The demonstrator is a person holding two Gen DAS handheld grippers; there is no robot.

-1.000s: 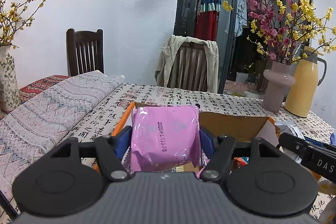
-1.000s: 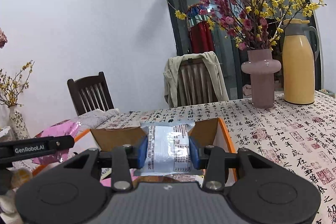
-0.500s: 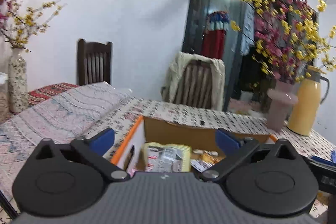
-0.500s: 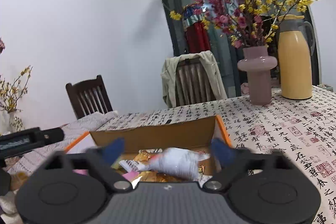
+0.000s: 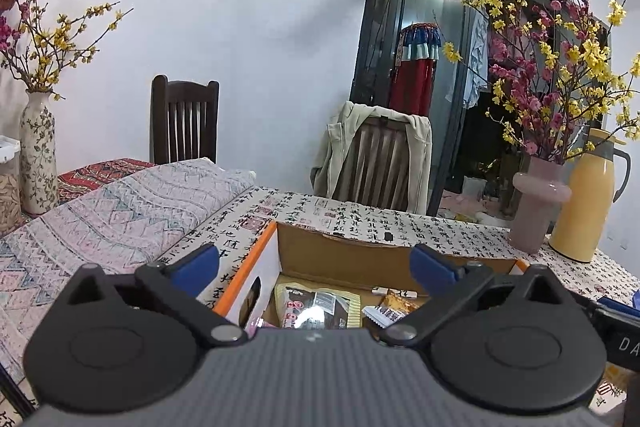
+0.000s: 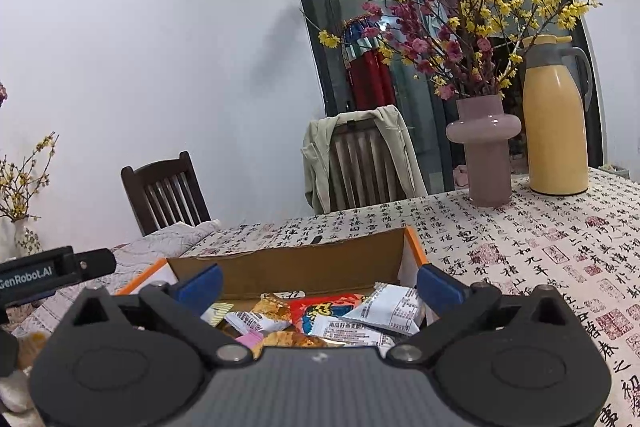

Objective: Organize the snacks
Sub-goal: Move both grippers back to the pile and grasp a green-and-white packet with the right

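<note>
Both grippers hang over the cardboard box (image 6: pixel 304 263) w/ nothing in them. Left gripper (image 5: pixel 316 265): blue fingertips (image 5: pixel 196 263) spread wide apart, box's left wall w/ orange edge showing between them. Right gripper (image 6: pixel 318 283): fingers likewise spread wide, nothing between the pads, box's far wall showing past them. The snacks are inside the box: a yellow-edged packet (image 5: pixel 318 311) lies flat near the left wall, an orange packet (image 5: pixel 396 305) to its right; from the right side you see a red packet (image 6: pixel 320 311) in the middle, white packets (image 6: pixel 390 305) w/ printed labels on the right, a golden-brown one (image 6: pixel 272 309) to the left & a bit of pink wrapper (image 6: pixel 249 339) at the near edge, all piled loosely, overlapping. Box sits on a table w/ a calligraphy-print cloth (image 6: pixel 540 239). Far right on the table: a pink vase (image 6: pixel 484 155) w/ yellow & red blossom branches, and just beside it a yellow thermos jug (image 6: pixel 556 123). Far left: a folded patterned blanket (image 5: pixel 120 207) & a floral vase (image 5: pixel 38 151). Behind the table, a dark wooden chair (image 5: pixel 184 123) & another chair w/ a pale jacket (image 5: pixel 376 151) draped over it.
</note>
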